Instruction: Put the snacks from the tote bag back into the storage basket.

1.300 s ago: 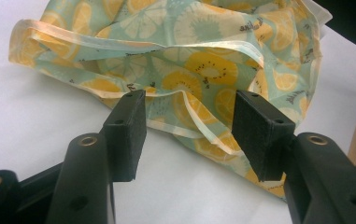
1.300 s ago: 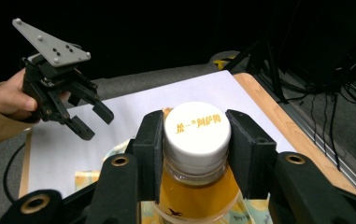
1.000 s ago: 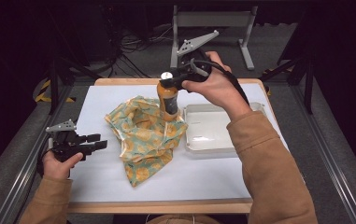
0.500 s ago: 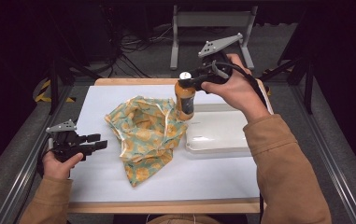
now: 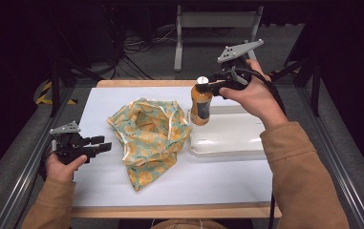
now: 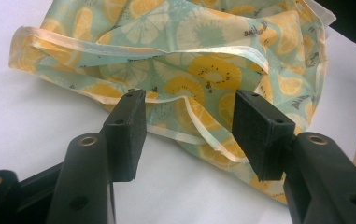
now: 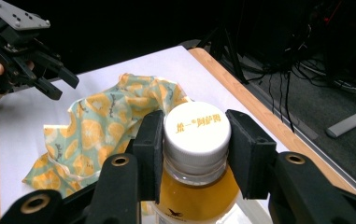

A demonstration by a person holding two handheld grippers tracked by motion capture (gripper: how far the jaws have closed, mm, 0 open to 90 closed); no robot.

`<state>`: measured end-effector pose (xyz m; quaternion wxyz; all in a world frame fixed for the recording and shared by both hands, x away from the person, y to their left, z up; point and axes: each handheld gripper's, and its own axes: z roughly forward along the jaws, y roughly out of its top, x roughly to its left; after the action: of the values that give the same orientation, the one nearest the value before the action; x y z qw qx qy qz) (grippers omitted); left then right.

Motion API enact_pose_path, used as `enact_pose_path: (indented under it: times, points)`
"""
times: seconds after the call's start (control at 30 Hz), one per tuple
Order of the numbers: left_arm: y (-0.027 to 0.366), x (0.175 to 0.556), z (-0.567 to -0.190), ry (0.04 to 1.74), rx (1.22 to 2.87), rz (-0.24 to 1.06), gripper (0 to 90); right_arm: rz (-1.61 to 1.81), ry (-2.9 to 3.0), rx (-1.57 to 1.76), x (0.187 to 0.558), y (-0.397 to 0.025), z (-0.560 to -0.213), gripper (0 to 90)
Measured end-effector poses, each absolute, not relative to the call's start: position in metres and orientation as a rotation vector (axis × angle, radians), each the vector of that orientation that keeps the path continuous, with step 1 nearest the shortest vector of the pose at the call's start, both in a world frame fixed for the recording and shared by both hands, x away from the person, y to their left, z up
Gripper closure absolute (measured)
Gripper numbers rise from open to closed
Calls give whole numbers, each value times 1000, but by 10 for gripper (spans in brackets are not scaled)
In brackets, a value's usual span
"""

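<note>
An orange drink bottle [image 5: 201, 105] with a white cap [image 7: 195, 128] hangs in the air at the left end of the white tray [image 5: 232, 136]. My right gripper [image 5: 207, 88] is shut on the bottle by its cap and neck [image 7: 195, 163]. A fruit-print cloth bag [image 5: 150, 136] lies crumpled on the white table cover, left of the tray. My left gripper [image 5: 104, 145] stands open near the table's left edge, its jaws aimed at the bag [image 6: 189, 70] with nothing between them.
The white cover [image 5: 98, 105] spreads over a wooden tabletop [image 5: 170, 211]. Metal rails run along both sides [image 5: 22, 191]. Behind the table stand a grey frame [image 5: 179, 43] and loose cables [image 5: 136, 47] on the floor.
My right gripper has carried the bottle to the right and up, from over the bag to the tray's left end. The left gripper has stayed put.
</note>
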<state>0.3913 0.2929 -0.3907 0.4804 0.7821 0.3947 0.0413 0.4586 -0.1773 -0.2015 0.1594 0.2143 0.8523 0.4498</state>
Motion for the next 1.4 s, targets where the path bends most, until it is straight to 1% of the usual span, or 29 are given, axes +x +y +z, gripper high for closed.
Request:
enact_pose_path:
  times: [0.3, 0.63, 1.0, 1.4]
  points:
    - [295, 391, -391, 968, 1902, 100, 455, 1295, 2456, 635, 458, -185, -218, 590]
    - [295, 392, -392, 977, 1901, 90, 454, 1257, 2500, 649, 456, -191, -247, 590]
    - [294, 392, -393, 981, 1902, 91, 454, 1225, 2537, 658, 452, -195, -271, 590]
    - [294, 392, -393, 980, 1910, 91, 453, 1207, 2563, 669, 450, -198, -290, 590]
